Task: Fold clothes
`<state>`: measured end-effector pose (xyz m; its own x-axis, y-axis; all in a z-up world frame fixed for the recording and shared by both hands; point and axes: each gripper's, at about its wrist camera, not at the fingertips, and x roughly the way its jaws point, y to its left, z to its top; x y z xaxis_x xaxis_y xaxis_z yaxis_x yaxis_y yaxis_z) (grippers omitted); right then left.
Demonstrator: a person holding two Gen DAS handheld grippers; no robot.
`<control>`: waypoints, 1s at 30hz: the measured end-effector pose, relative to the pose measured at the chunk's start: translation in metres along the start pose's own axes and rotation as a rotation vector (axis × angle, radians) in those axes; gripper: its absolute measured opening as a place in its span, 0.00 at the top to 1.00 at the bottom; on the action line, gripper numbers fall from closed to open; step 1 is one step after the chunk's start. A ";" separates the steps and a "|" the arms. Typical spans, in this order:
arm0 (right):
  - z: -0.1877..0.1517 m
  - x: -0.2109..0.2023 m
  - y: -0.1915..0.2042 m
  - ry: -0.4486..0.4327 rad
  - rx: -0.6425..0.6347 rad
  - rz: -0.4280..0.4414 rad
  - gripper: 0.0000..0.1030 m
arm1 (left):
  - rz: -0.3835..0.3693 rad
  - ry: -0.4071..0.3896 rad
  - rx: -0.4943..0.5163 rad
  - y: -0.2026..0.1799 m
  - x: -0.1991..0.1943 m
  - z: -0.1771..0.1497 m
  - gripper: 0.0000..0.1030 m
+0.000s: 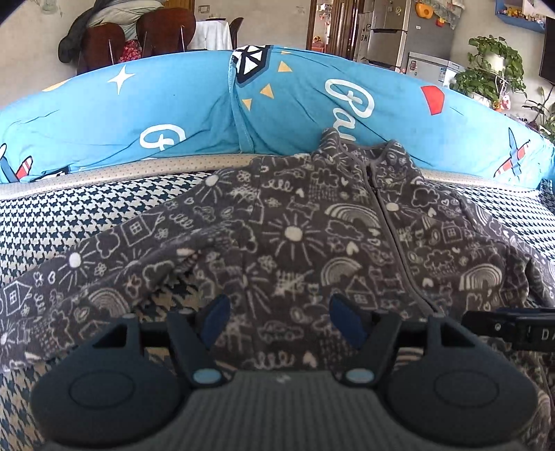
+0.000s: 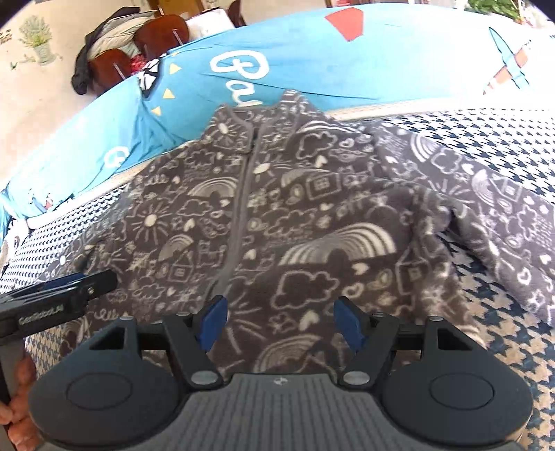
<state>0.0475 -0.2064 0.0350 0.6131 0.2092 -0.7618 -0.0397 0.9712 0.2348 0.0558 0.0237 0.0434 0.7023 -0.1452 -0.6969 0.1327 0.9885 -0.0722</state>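
Sofa seat w/ houndstooth cover [image 1: 86,215] carries the grey zip jacket [image 1: 312,243], spread flat front-up, collar toward the blue cushion [image 1: 173,114], sleeves out to both sides, prob. so it's ready to fold. Left claw [image 1: 279,322] and right claw [image 2: 279,321] hang over its bottom hem, both released, nothing gripped yet.

This is a lived-in home, an open living and dining space. A steel fridge [image 1: 392,31] with magnets stands by a doorway, dark wooden dining chairs [image 1: 135,38] carry draped coats, and leafy houseplants [image 1: 492,69] sit near a wall shelf [image 1: 520,15]. In front, a blue cartoon-print quilt [image 1: 173,114] lies along a houndstooth-covered sofa [image 1: 69,222].
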 end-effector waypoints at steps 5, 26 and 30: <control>0.002 0.001 -0.025 0.023 0.056 -0.089 0.35 | -0.015 -0.004 0.012 -0.008 0.000 -0.001 0.31; 0.001 -0.040 -0.070 -0.113 0.005 -0.177 0.69 | -0.024 -0.017 0.047 -0.017 -0.003 -0.005 0.23; 0.000 -0.038 -0.078 -0.067 0.035 -0.145 0.65 | -0.023 -0.008 0.045 -0.018 0.000 -0.005 0.23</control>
<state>0.0274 -0.2905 0.0461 0.6617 0.0581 -0.7475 0.0800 0.9858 0.1474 0.0496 0.0063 0.0411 0.7045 -0.1684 -0.6894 0.1800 0.9821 -0.0560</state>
